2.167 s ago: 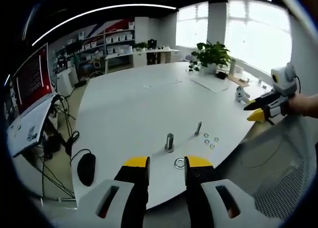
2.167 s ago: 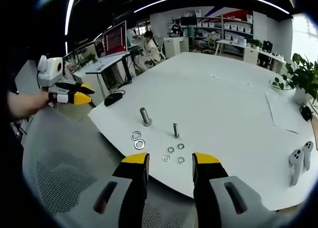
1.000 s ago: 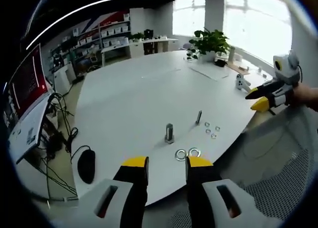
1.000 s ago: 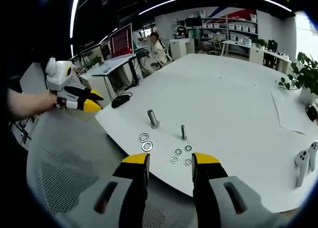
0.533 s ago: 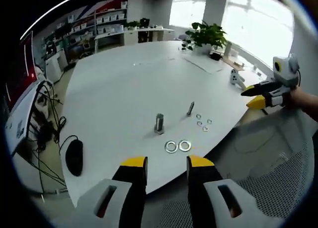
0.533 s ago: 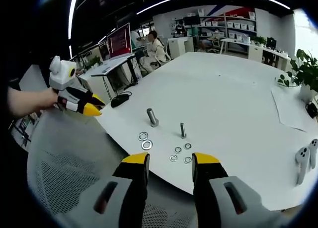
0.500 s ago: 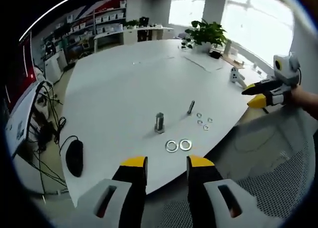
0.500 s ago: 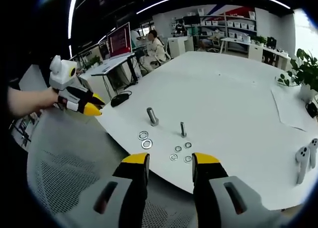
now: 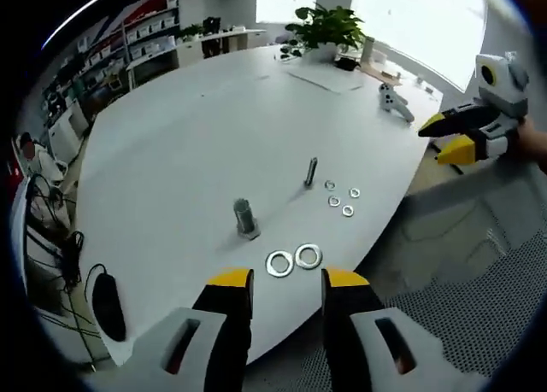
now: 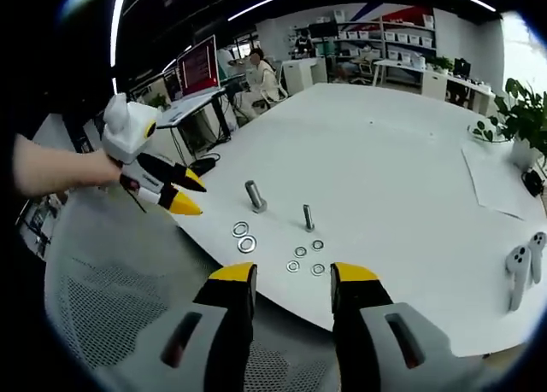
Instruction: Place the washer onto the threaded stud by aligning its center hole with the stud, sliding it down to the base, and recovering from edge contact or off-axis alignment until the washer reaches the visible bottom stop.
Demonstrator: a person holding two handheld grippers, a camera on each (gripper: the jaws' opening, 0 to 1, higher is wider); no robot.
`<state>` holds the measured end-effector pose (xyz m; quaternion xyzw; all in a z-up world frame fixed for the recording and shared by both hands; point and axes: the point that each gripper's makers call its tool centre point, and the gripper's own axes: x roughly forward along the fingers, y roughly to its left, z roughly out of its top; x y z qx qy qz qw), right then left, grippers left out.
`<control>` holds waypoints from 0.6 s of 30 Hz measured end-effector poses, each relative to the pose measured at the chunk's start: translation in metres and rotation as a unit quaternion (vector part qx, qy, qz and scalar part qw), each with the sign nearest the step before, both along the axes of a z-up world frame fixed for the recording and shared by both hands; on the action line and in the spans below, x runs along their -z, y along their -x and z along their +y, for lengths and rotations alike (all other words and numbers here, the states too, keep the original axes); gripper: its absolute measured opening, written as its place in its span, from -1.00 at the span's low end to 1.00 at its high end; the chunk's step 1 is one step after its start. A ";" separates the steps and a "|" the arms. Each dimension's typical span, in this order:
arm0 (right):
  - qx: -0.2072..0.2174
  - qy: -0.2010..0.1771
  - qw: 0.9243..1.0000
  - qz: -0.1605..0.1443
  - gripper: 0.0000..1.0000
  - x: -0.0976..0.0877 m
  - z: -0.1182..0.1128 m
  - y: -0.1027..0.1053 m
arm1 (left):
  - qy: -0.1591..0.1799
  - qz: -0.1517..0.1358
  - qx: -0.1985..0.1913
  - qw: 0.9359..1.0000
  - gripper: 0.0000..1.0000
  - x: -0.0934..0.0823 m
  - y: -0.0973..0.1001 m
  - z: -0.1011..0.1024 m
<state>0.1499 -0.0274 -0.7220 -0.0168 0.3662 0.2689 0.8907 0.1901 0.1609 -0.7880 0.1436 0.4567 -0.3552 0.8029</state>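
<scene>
Two large flat silver steel washers (image 9: 293,260) are seen lying side by side, touching or nearly so, on the white round table (image 9: 197,144), close to its near edge. In the left gripper view they lie directly ahead of the left gripper (image 9: 285,283), just beyond its yellow-tipped jaws, which are held apart with nothing between them. The thick upright silver threaded stud (image 9: 245,218) is found just past the washers and slightly to the left of them in that view, with its long axis standing vertical from the tabletop. A thinner upright silver bolt (image 9: 310,172) stands farther on, with four small silver washers (image 9: 340,198) scattered beside it.

In the right gripper view the large washers (image 10: 243,236) lie forward and to the left of the right gripper (image 10: 292,279), whose jaws are likewise spread and empty. The left gripper is seen there hovering near the table edge, just beside the washers, and is judged the nearer of the two. A flat-lying washer is judged to call for a pick by its rim, followed by a short carry to above the stud top, hole held level over the vertical axis.
</scene>
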 end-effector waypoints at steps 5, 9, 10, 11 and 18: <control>-0.007 -0.001 1.000 -0.001 -0.26 0.000 0.003 0.001 | -0.023 0.022 0.005 0.999 -0.39 0.024 -0.003 0.000; -0.003 -0.004 1.000 -0.001 -0.26 -0.001 0.002 0.000 | -0.044 0.034 0.014 0.998 -0.32 0.039 -0.006 0.000; -0.003 -0.005 1.000 -0.001 -0.26 -0.001 0.002 0.000 | -0.051 0.039 0.018 0.998 -0.32 0.043 -0.007 0.000; -0.003 -0.005 1.000 -0.001 -0.26 -0.001 0.002 0.000 | -0.056 0.041 0.022 0.997 -0.32 0.046 -0.009 -0.001; -0.011 -0.005 1.000 0.000 -0.26 0.000 0.004 0.001 | -0.089 0.048 0.062 0.993 -0.33 0.061 -0.012 -0.009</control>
